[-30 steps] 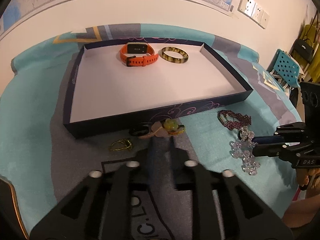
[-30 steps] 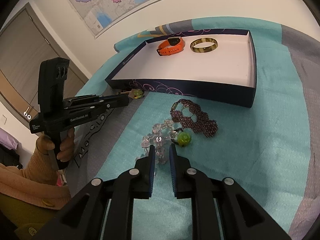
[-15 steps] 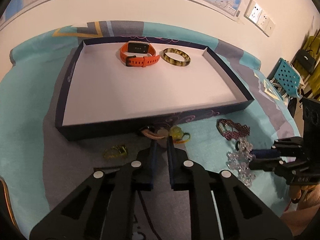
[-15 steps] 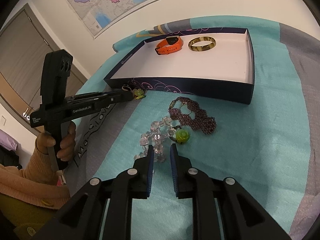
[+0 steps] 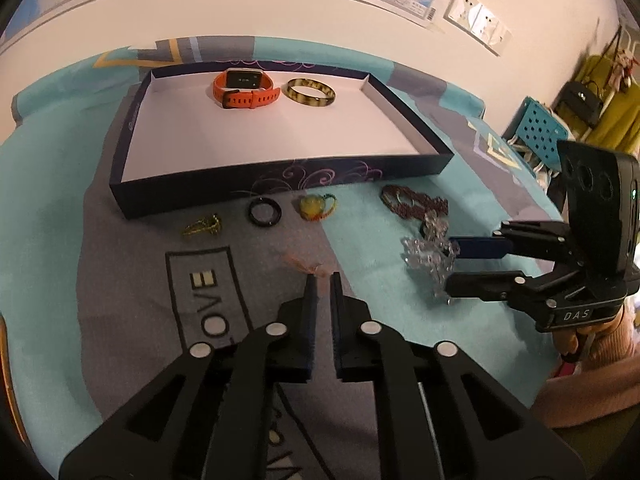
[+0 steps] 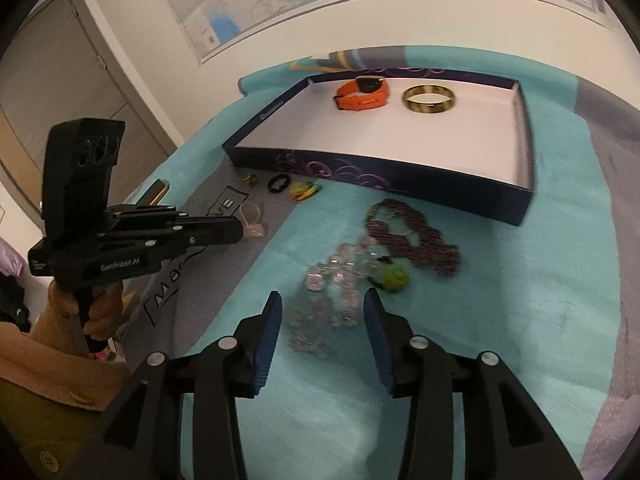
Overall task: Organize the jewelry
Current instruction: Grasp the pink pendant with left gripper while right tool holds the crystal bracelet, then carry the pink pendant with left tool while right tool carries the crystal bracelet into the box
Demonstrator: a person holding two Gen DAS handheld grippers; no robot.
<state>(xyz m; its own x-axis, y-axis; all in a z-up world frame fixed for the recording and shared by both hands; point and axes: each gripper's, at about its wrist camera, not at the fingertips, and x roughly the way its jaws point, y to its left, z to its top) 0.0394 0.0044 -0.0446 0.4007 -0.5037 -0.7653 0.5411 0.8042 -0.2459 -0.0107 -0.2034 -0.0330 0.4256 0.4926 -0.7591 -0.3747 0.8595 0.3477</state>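
Note:
My left gripper [image 5: 323,278] is shut on a pink translucent piece [image 5: 304,266], held at its tips over the grey part of the cloth. In the right wrist view that pink piece [image 6: 253,220] sticks out ahead of the left gripper [image 6: 240,234]. My right gripper [image 6: 323,296] has its jaws opening, with a clear bead bracelet [image 6: 332,300] lying between them, untouched by the pads. A dark box tray [image 5: 280,178] holds an orange watch [image 5: 244,88] and a tortoiseshell bangle [image 5: 310,92]. The right gripper [image 5: 450,266] also shows from the side, astride the clear beads [image 5: 426,252].
In front of the tray lie a gold piece [image 5: 202,226], a black ring [image 5: 264,213] and a yellow-green flower piece [image 5: 316,206]. A maroon beaded bracelet [image 6: 412,236] and a green flower ring [image 6: 394,276] sit beside the clear beads. Wall close behind the tray.
The left gripper shut on the pink piece at the tray's front wall and drew it back toward me. The right gripper's jaws went from nearly shut to spread around the clear beads.

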